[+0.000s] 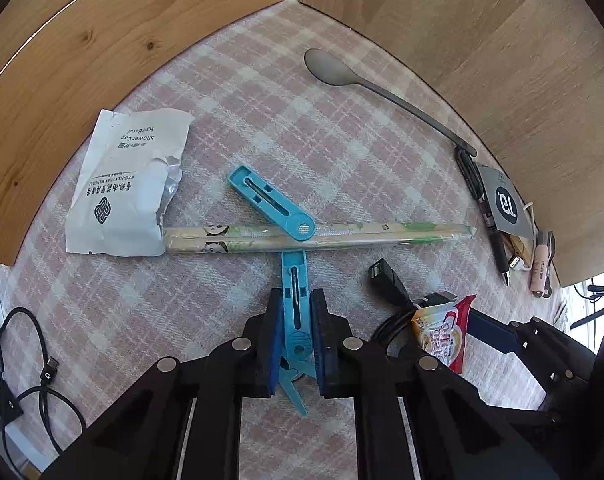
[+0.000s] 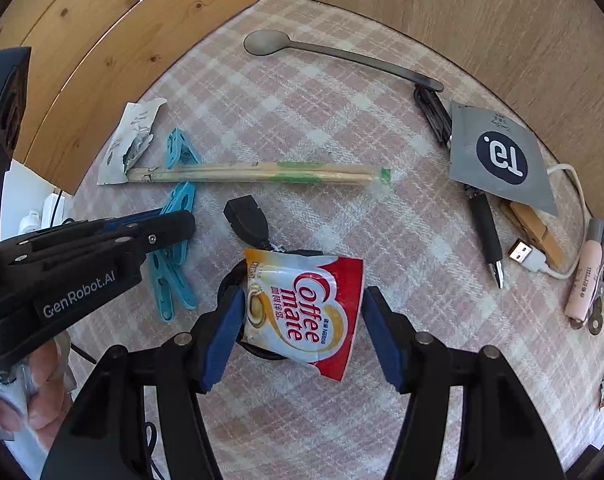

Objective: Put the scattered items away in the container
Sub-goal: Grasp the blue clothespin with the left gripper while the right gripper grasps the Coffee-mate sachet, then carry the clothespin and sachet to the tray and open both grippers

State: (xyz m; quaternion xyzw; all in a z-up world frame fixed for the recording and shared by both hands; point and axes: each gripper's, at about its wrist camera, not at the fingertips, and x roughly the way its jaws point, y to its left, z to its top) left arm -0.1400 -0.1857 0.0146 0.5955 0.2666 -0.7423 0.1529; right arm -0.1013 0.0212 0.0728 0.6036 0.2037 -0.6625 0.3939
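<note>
1. Left tool [image 1: 296,332]: clenched on a blue clothes peg [image 1: 296,312], pads pressing both its sides; the peg's rear is hidden between the fingers.
2. Right tool [image 2: 302,320]: released, straddling a Coffee mate sachet [image 2: 305,312] without touching it.
3. The sachet covers part of a black cable [image 2: 248,218].
4. Wooden walls [image 1: 82,52] enclose the plaid-covered desk [image 1: 262,112]; their top edges are cut off.

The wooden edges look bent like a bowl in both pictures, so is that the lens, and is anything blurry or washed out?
Left wrist view: the lens bows the straight wooden board, corners go black, the spoon and blue peg stay sharp. Right wrist view: same bowing, daylight is soft, the coffee creamer packet reads clearly, and a white patch at the left edge is washed out.
</note>
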